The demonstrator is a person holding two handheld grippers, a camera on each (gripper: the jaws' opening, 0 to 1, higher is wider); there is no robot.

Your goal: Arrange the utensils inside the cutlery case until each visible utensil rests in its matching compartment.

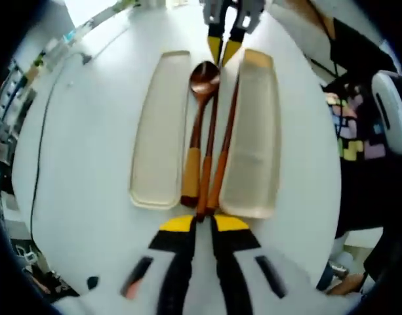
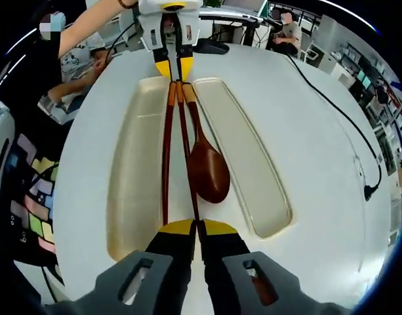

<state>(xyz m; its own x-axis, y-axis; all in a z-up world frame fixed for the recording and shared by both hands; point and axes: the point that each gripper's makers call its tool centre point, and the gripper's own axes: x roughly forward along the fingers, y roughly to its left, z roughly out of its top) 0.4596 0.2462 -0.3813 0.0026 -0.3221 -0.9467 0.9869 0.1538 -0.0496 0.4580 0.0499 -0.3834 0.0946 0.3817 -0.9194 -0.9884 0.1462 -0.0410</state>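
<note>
Currently, left gripper [image 1: 204,222] and right gripper [image 2: 197,228] each pinch the chopsticks [image 1: 214,154] (opposite ends) beside the wooden spoon [image 2: 207,167], between the case halves [image 2: 138,170], so nothing is stowed.

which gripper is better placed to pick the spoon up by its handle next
Left, probably. The left gripper sits at the handle ends, with the handle of the spoon just beside its jaws. The right gripper faces the wide bowl and the tips of the chopsticks.

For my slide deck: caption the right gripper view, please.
Hand-held gripper pinches chopsticks beside a wooden spoon, between two case halves.
</note>
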